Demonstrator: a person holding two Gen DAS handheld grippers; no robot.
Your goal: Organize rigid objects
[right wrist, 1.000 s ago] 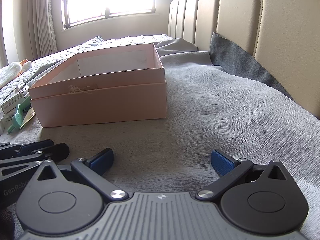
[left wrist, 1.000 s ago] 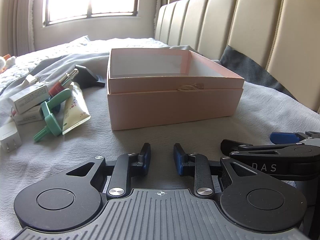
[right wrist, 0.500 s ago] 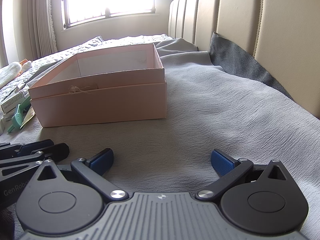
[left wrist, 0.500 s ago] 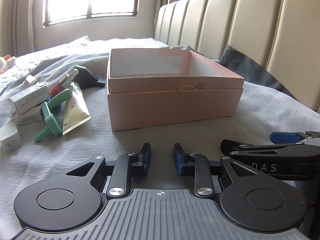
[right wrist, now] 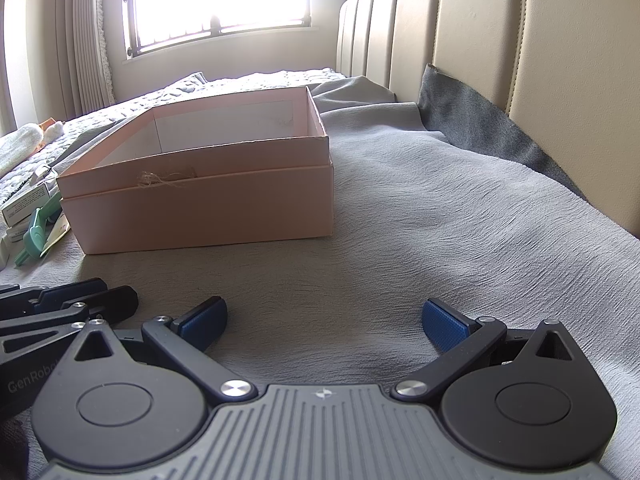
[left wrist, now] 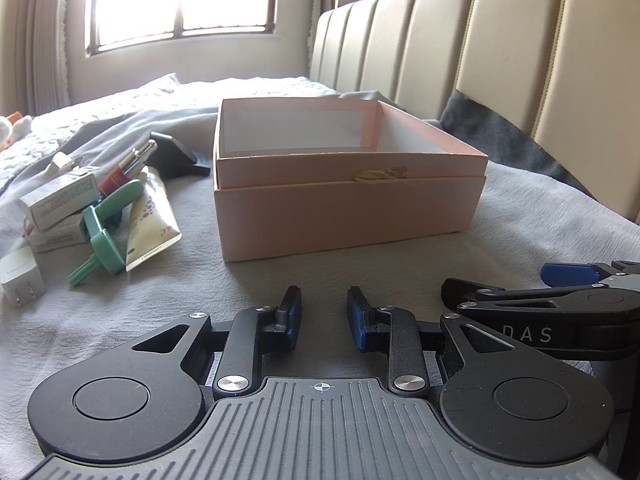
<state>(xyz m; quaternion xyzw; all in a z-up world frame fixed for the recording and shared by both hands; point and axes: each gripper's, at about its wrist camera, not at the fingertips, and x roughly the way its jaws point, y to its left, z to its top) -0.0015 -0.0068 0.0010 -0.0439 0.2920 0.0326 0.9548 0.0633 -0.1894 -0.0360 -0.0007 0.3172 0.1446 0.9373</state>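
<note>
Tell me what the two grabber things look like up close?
Both match. The left gripper has black arms with silver rivets, round black discs either side, a ribbed grey plate and blue fingertips. The right gripper is the same, with textured blue pads. White letters "DAS" and "GenRob" mark their sides.

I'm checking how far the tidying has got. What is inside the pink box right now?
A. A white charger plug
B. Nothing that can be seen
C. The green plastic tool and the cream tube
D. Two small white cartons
B: the pink box shows only bare white inner walls, while the cream tube, small white cartons and charger plug all lie on the bedcover to its left.
</note>
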